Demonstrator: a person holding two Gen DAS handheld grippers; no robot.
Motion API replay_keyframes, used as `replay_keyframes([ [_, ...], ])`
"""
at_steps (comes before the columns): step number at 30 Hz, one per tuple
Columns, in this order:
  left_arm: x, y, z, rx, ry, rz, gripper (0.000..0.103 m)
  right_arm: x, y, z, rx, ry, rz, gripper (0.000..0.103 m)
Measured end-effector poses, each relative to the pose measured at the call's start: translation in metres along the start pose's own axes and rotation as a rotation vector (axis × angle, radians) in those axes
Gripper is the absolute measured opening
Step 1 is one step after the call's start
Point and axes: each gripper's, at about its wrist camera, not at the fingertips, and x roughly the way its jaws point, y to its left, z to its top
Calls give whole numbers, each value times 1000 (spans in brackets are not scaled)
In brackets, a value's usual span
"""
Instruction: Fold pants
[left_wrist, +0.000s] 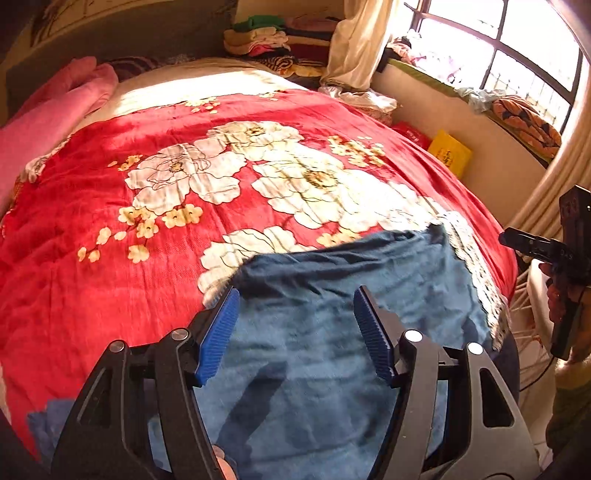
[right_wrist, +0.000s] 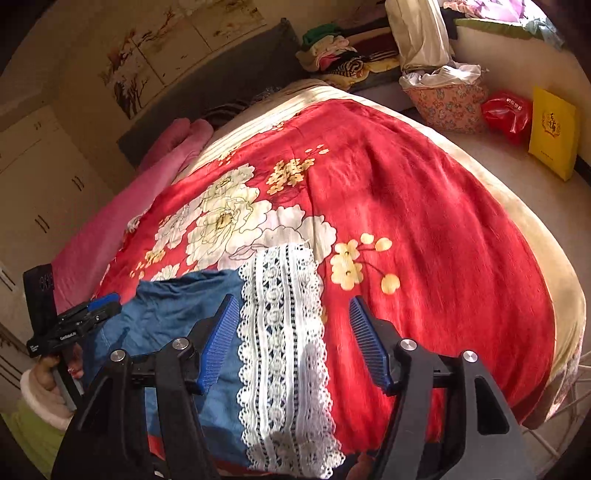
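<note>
Left wrist view is showing my left gripper (left_wrist: 295, 332) hanging over the pants (left_wrist: 332, 314), its blue ribbed pads spread apart and gripping nothing; the blue cloth is filling the gap from 6 o'clock up to the fingertips. Right wrist view is showing my right gripper (right_wrist: 293, 339) likewise standing open and empty, the pants (right_wrist: 177, 314) lying below it from 9 to 6 o'clock, the lace band (right_wrist: 280, 332) running straight up between the pads. I am seeing the pants lying flat on the blanket (left_wrist: 110, 277) at its near edge, folded over, slightly wrinkled. They are soft washed denim-blue, with white openwork lace, scalloped at the edges, down one side. The blanket is looking plush, red, with big cream flowers.
</note>
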Motion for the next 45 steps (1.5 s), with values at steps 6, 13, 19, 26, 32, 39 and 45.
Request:
replay_keyframes([
  [6,46,27,12,-48,129,1,57,56,-7,20,-29,109,14,63],
  [13,64,34,8,-93,157,-33,46,87,12,5,-87,189,75,43],
  [19,56,11,11,-25,116,-51,6,67,19,5,-111,126,94,21],
  [26,40,20,45,-72,15,-57,6,48,34,45,-176,46,56,21],
  [32,73,25,54,-105,40,1,6,99,20,55,-175,145,-60,22],
  [39,90,34,44,-126,45,44,20,110,2,50,-163,119,-128,37],
  [45,42,48,47,-203,-70,53,29,65,-9,49,-122,53,-147,49],
])
